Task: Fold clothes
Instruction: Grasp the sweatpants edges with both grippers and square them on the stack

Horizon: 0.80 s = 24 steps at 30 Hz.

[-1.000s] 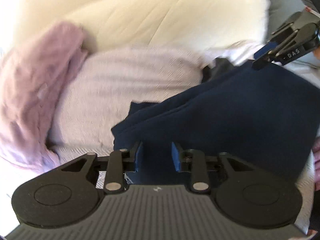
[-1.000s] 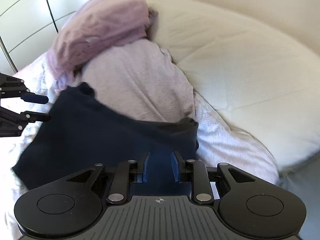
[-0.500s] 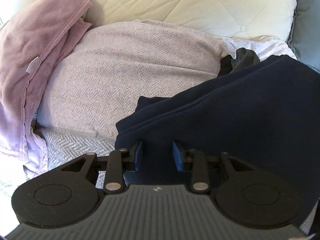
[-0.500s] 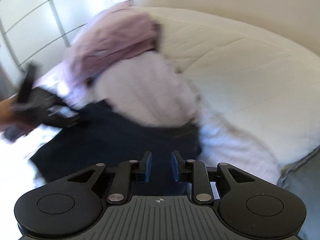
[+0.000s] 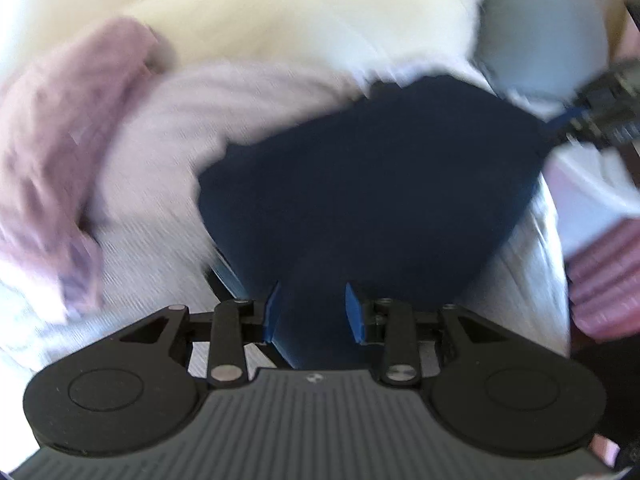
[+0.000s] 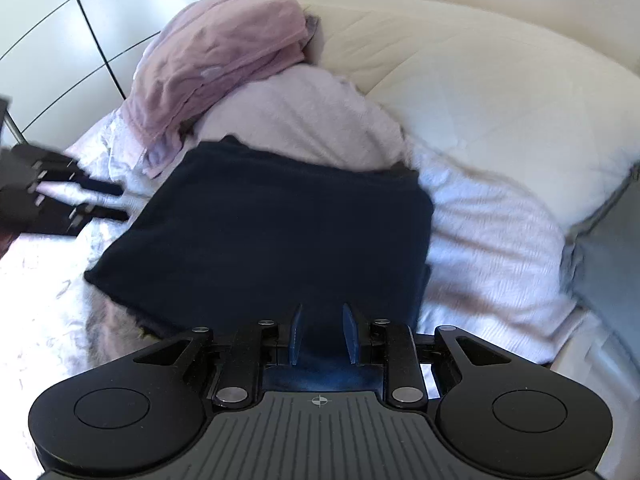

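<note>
Lying folded in the centre of both frames: a dark navy fleece garment (image 6: 272, 232), roughly rectangular, spread flat over a pale lilac herringbone bedspread (image 6: 488, 248). Showing sharply in the right wrist view, blurring heavily in the left wrist view. Sitting at the bottom centre of the right wrist frame: the right gripper (image 6: 320, 334), blue pads standing apart with navy cloth running between them, though whether pinching it or merely hovering over it cannot be told. Sitting at the bottom centre of the left wrist frame: the left gripper (image 5: 314, 312), pads likewise parted with a strip of the navy garment (image 5: 372, 184) passing between; grip again not clear. Appearing only in the right wrist view: the left gripper (image 6: 100, 200) at the left edge, fingers spread wide, just beside the garment's left edge, and white wardrobe panels (image 6: 52, 32) in the upper left. Appearing only in the left wrist view: the right gripper (image 5: 576, 120) at the right edge, at the garment's far corner, and a pink ribbed sleeve (image 5: 604, 276) at lower right. Lying in the upper left of both: a crumpled mauve cloth (image 6: 224, 56), with a cream quilted pillow (image 6: 500, 92) beside it.
</note>
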### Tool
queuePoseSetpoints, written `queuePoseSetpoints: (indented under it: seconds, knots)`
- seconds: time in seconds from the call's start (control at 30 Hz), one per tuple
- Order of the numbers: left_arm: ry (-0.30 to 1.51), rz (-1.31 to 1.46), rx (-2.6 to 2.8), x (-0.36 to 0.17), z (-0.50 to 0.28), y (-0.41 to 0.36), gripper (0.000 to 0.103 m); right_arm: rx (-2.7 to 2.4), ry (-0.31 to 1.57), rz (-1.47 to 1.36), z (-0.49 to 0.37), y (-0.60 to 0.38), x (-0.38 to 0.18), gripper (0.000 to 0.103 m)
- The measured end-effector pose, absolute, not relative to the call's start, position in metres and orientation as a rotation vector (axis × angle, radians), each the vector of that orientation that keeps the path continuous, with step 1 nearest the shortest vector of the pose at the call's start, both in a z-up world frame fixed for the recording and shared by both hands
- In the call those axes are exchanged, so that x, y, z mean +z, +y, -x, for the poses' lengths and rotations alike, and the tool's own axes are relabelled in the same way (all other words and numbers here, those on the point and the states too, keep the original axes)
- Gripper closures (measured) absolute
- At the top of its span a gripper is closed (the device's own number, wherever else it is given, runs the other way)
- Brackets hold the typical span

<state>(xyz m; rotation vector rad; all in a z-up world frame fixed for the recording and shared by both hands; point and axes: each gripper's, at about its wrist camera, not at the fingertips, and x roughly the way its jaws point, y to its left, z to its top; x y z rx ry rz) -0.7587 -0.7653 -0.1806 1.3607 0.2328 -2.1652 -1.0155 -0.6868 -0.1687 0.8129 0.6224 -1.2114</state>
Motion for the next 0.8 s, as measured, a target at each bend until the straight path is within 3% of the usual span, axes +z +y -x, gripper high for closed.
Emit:
queuePoseSetpoints:
  seconds: [0.3, 0.47, 0.63, 0.8]
  knots:
    - [0.278, -1.420, -2.118, -0.213, 0.760, -0.760, 0.070, -1.237, 0.705, -0.827, 1.003, -0.681, -0.201, 0.077]
    - [0.262, -1.368, -2.136, -0.188, 0.765, -0.765, 0.070, -1.259, 0.668, -0.849, 1.007, -0.687, -0.177, 0.077]
    - [0.266, -1.279, -2.155, -0.171, 0.789, -0.803, 0.070, -1.297, 0.623, -0.863, 1.023, -0.724, -0.164, 0.077]
    - [0.274, -1.348, -2.111, -0.194, 0.814, -0.844, 0.070, -1.274, 0.688, -0.914, 1.038, -0.783, -0.182, 0.077]
